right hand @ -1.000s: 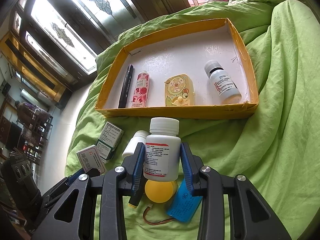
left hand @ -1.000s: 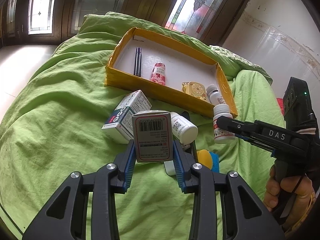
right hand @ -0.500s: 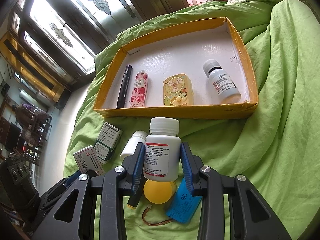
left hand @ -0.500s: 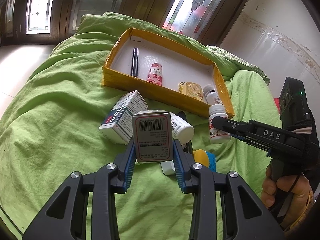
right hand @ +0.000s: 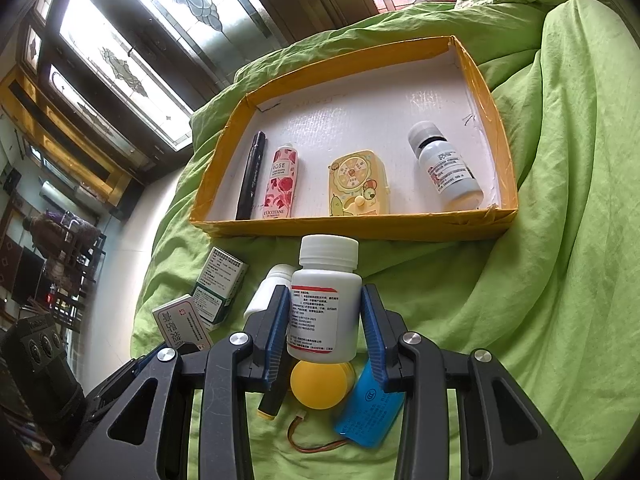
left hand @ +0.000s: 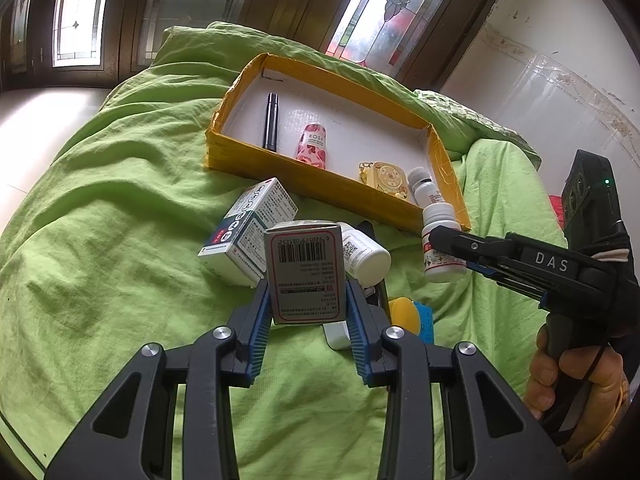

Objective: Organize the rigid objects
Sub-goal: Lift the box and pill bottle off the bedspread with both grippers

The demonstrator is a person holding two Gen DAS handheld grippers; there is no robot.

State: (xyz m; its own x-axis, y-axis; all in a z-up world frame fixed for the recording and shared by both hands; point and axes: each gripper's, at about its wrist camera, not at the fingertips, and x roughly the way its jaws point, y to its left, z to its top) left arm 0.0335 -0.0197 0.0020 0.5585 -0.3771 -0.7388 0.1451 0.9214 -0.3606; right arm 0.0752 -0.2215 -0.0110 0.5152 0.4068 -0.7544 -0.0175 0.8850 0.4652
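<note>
1. The left gripper (left hand: 306, 308) sits low in the centre of its view, its blue-padded jaws clamped on a small white carton (left hand: 305, 272) with a barcode facing the camera.
2. The right gripper (right hand: 325, 328), low centre in its own view, is closed around a white pill bottle (right hand: 325, 304) held upright with its cap on top; the left view shows the same bottle (left hand: 440, 248) at right of centre.
3. Just behind the carton, mid-frame in the left view, a second white bottle (left hand: 364, 254) lies on its side beside a blue-and-white box (left hand: 248, 232).
4. Below the held bottle in the right view lie a yellow ball (right hand: 320, 386), a blue battery pack (right hand: 370, 412) with thin wires, and a marker with a yellow end (right hand: 269, 404).
5. Above centre in the right view, a yellow-rimmed tray (right hand: 352, 230) rests on the green bedcover (right hand: 560, 240). In it, from left to right, are a black pen (right hand: 251, 176), a pink rose tube (right hand: 280, 180), a yellow case (right hand: 358, 184) and a small grey bottle (right hand: 448, 168), all lying flat and apart from one another.
6. Stained-glass windows (right hand: 132, 52) fill the upper left.
</note>
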